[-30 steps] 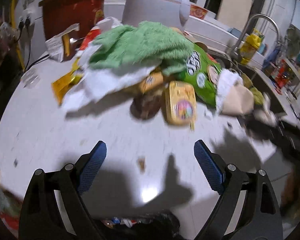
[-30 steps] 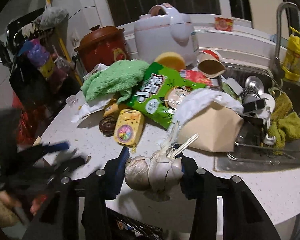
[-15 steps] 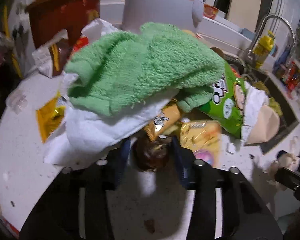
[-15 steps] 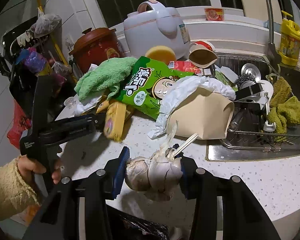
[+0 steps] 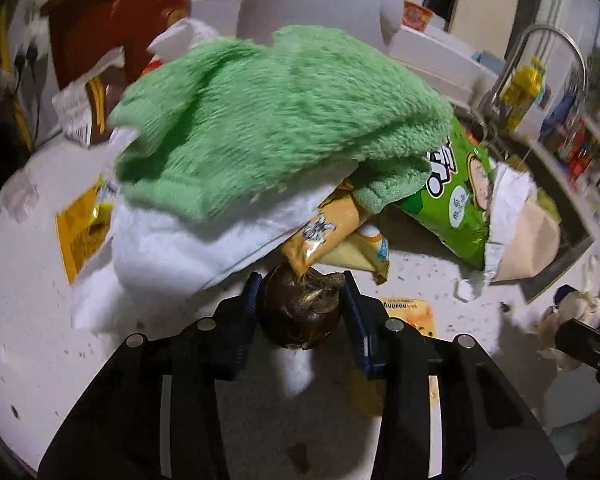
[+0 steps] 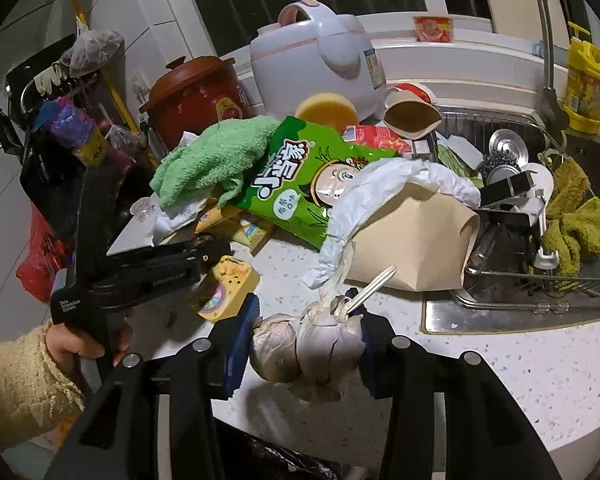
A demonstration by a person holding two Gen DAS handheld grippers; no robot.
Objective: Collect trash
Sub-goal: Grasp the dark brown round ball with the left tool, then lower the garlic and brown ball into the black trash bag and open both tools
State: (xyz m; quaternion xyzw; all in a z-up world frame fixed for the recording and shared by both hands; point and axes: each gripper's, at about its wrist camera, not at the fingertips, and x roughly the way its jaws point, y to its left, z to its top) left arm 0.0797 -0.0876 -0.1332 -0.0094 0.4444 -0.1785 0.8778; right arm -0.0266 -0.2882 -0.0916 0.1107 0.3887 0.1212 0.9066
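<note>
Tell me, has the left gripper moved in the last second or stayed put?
Yes. The left gripper moved forward across the counter toward the green towel, which now fills its view, and its jaws now sit around the dark brown round thing.

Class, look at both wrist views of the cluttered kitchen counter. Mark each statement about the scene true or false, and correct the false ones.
1. The left tool grips a dark brown round object. True.
2. The right tool is empty. False: it holds a garlic bulb.
3. A green towel lies on top of the pile. True.
4. The green snack bag sits inside the sink. False: it lies on the counter.
5. The rice cooker is black. False: it is white.
</note>
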